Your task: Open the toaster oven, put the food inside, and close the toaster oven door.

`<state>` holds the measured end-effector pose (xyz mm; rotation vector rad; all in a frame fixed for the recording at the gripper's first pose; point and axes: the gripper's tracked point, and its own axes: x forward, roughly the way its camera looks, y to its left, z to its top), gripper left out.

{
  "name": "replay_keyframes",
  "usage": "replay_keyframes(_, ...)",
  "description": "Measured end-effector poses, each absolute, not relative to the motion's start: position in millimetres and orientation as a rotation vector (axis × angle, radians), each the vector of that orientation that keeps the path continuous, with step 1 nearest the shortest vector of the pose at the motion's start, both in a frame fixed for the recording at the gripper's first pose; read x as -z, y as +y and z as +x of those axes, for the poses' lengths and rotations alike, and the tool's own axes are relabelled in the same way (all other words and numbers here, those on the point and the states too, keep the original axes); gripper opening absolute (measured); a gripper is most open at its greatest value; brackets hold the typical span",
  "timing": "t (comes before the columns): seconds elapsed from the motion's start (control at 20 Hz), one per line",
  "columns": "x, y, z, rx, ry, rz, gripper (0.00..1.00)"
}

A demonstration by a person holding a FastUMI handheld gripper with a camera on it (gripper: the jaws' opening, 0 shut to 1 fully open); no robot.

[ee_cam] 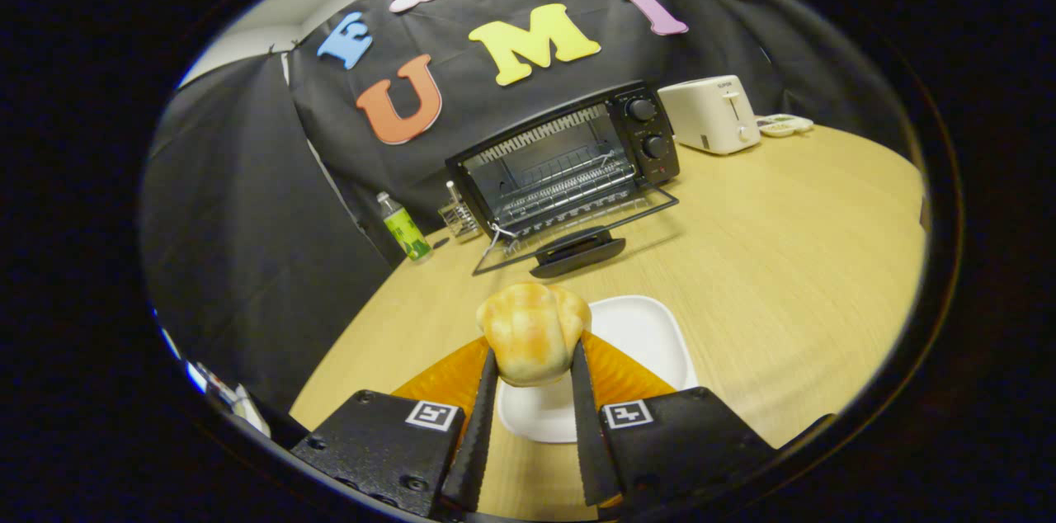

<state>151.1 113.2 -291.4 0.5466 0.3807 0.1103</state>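
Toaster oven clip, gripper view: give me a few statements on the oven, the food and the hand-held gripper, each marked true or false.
1. The oven door is open. True.
2. The hand-held gripper is shut on a bun. True.
3. The bun lies on the oven rack. False: it is held between the fingers, above the white plate.
4. The plate is inside the oven. False: it sits on the table, short of the door.
5. A white toaster stands beside the oven. True.

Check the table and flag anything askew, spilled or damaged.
Nothing stands out. The toaster oven sits with its door folded down, as the task needs. The tongs are shut on the bread roll above the white plate. No spills on the table.
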Motion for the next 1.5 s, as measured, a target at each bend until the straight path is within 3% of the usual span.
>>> replay_keyframes(0.45, 215.3, 115.6, 257.5, -0.081, 0.302, 0.806, 0.5)
replay_keyframes(1.2, 254.2, 71.9, 439.4, 0.108, 0.423, 0.73, 0.51)
replay_keyframes(1.5, 262.6, 79.7, 463.8, 0.1, 0.422, 0.692, 0.73)
